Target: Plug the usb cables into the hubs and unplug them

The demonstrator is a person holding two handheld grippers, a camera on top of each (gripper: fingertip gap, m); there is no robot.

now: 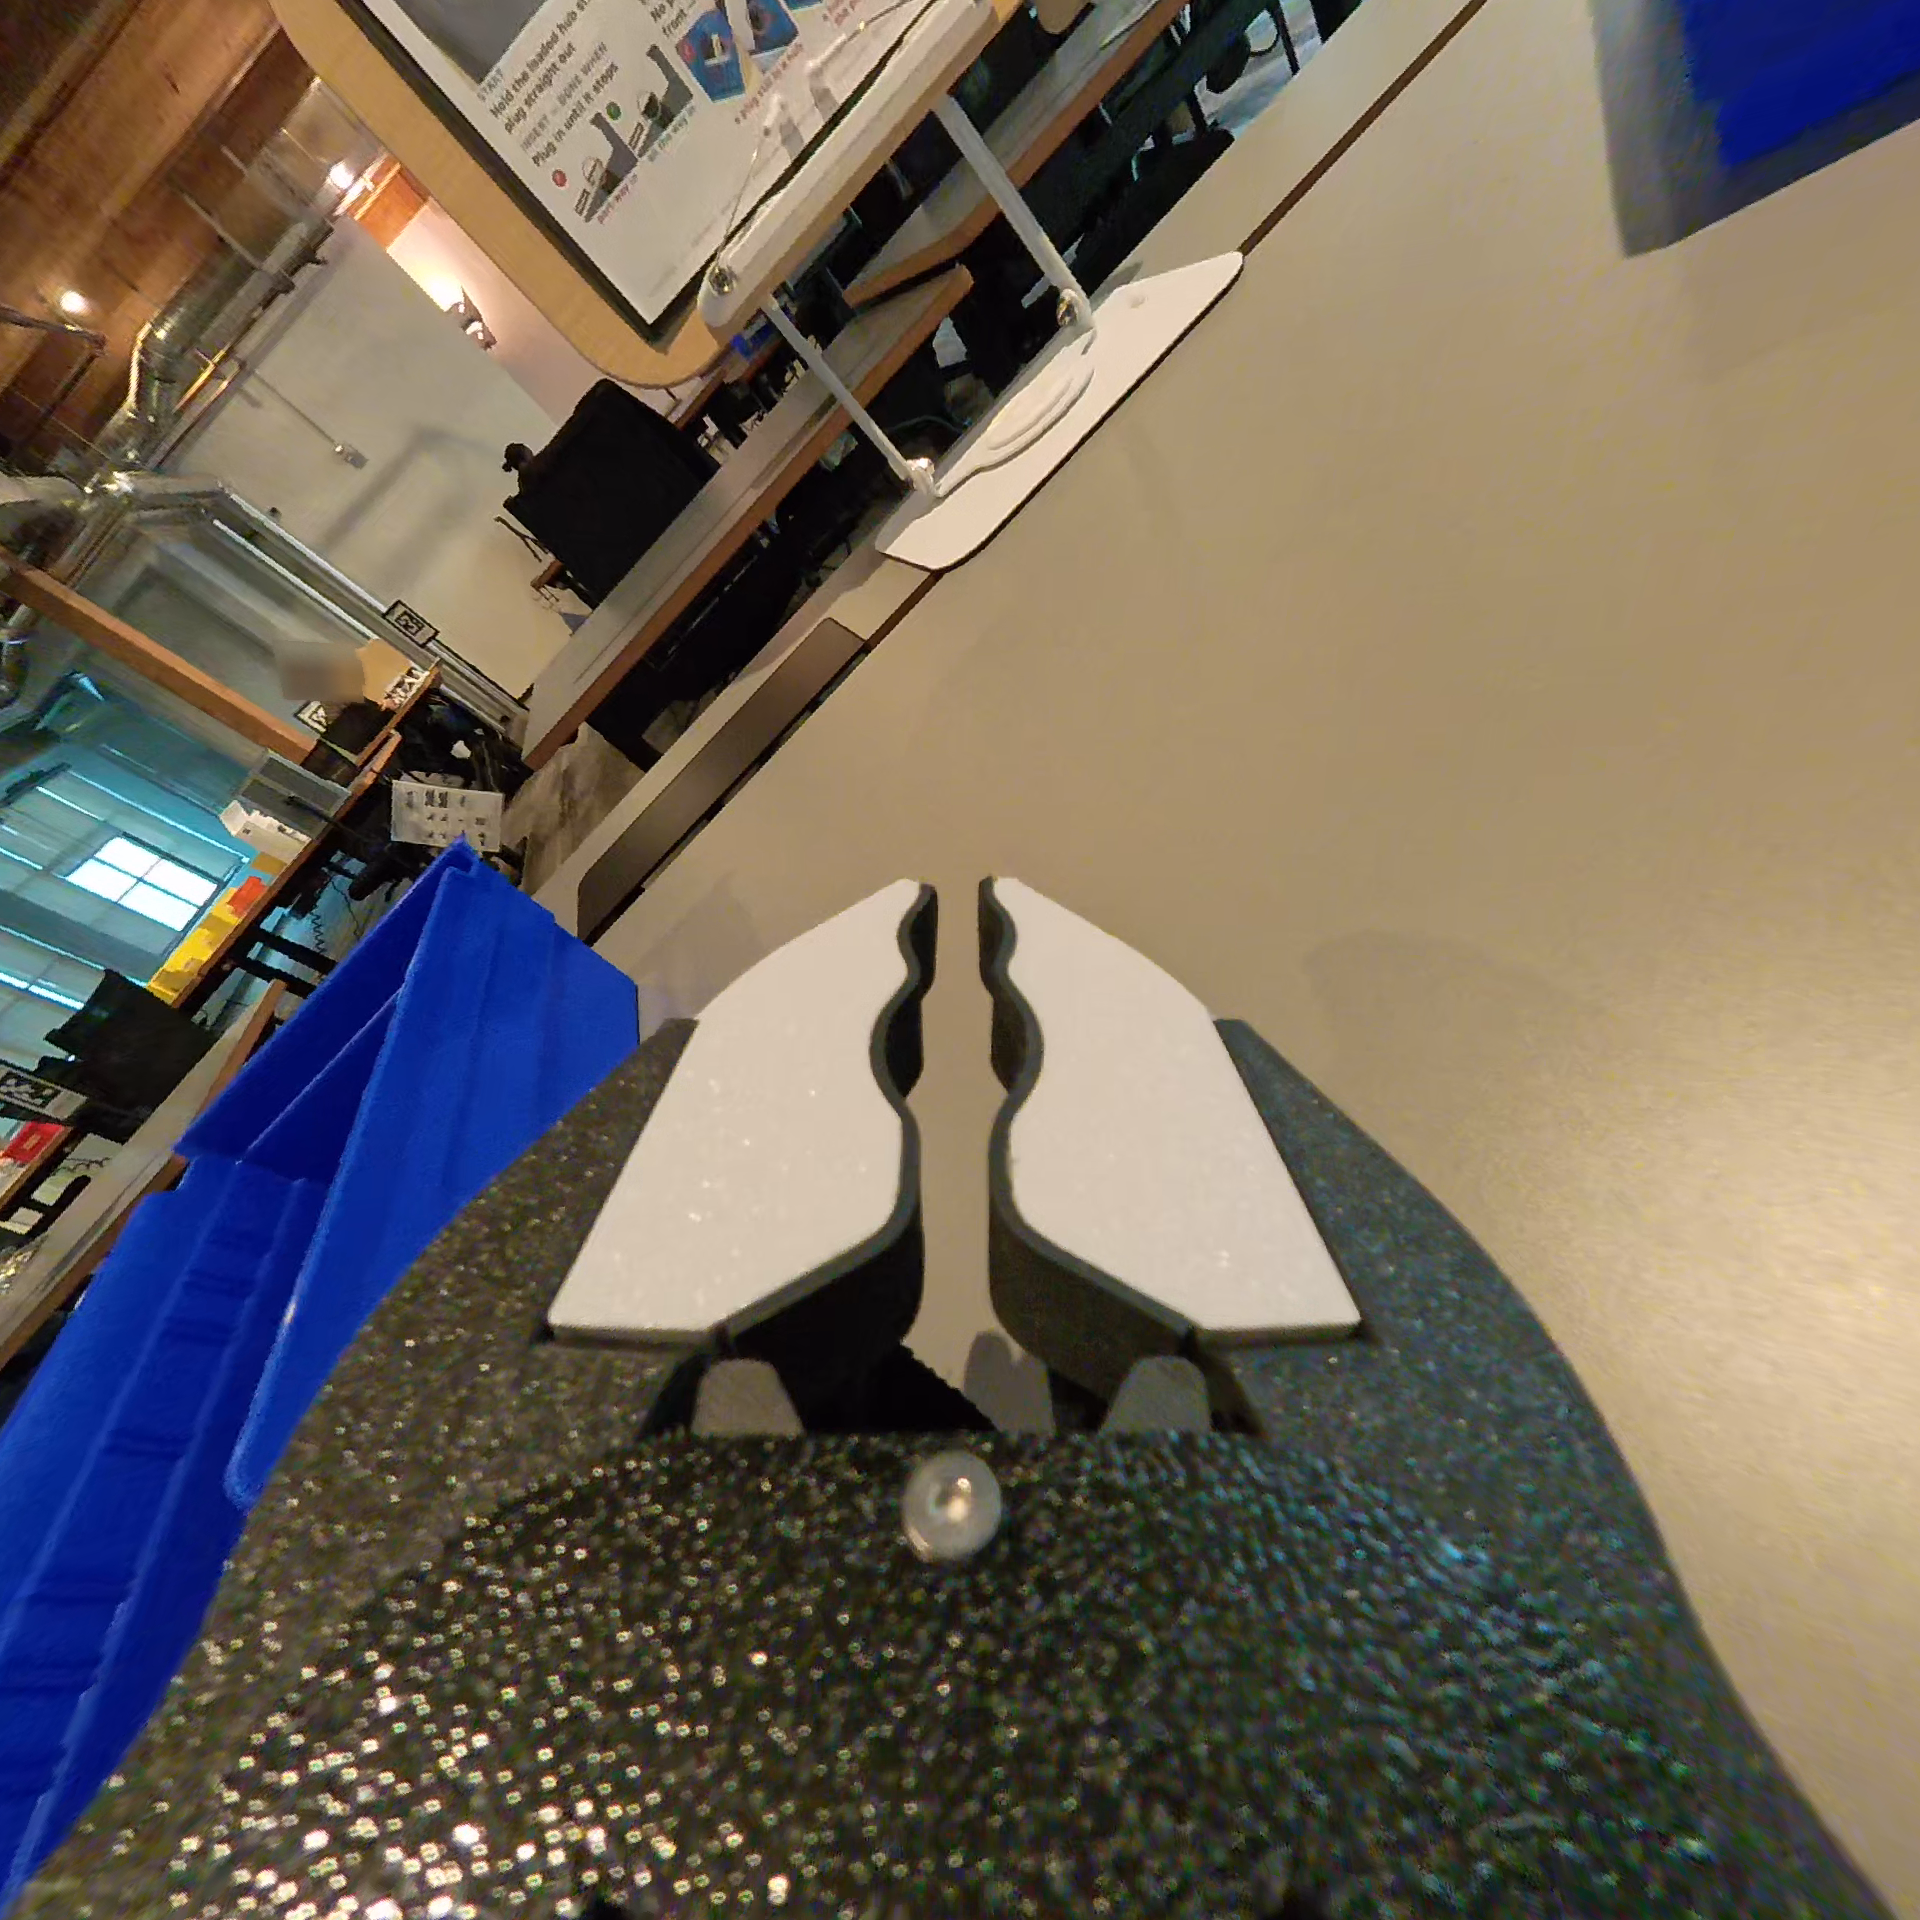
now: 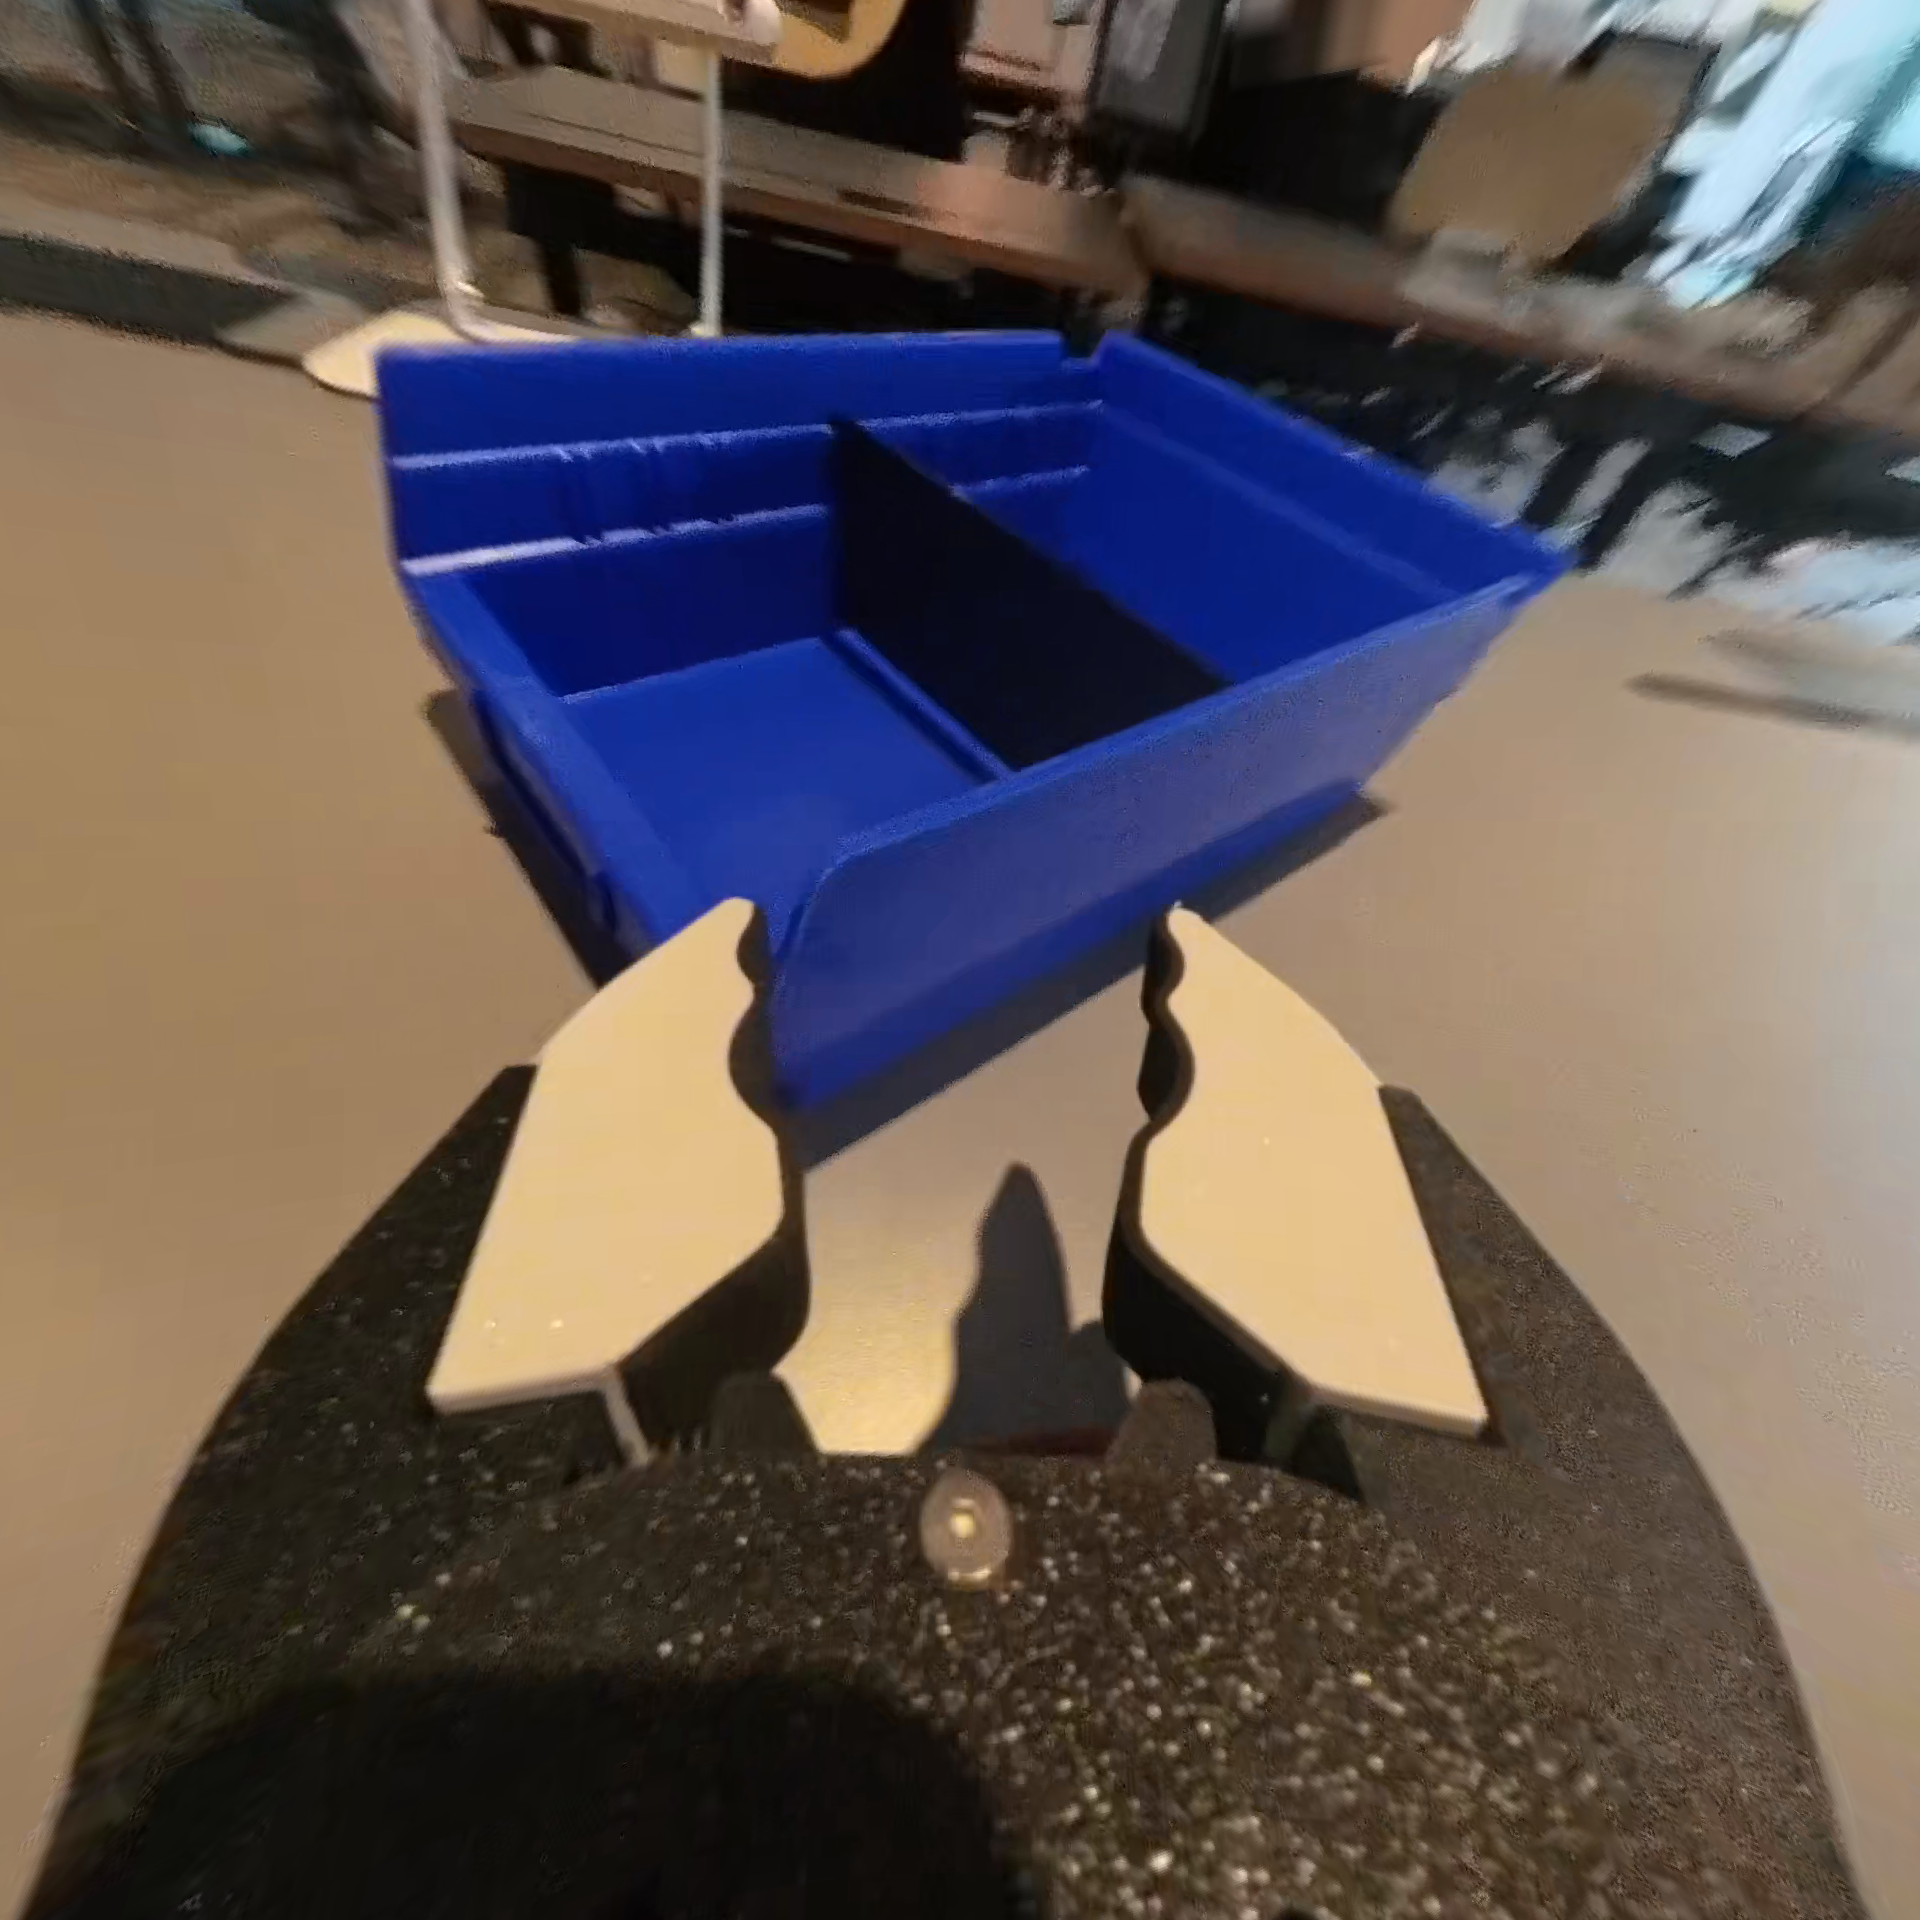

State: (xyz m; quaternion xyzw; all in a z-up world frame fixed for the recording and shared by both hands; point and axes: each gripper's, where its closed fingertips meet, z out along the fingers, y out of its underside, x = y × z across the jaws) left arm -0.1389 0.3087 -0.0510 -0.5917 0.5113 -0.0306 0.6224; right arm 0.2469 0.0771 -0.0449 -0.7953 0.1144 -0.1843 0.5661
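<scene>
No usb cable or hub shows in either view. My left gripper point(image 1: 957, 894) is shut and empty, tilted over the bare beige table point(image 1: 1455, 831); a blue bin point(image 1: 343, 1164) stands close at its left. My right gripper point(image 2: 954, 930) is open and empty, just in front of a blue bin point(image 2: 1143, 852) with a dark divider point(image 2: 997, 623). The compartment of that bin that I see into looks empty. The right wrist view is blurred.
A white stand point(image 1: 1049, 416) holding an instruction board point(image 1: 665, 114) sits at the table's far edge; its base also shows in the right wrist view point(image 2: 343, 358). Another blue bin point(image 1: 1787, 94) is at the top right. Desks and shelves lie beyond. Across from one pair of fingers to the other is roughly 45 cm.
</scene>
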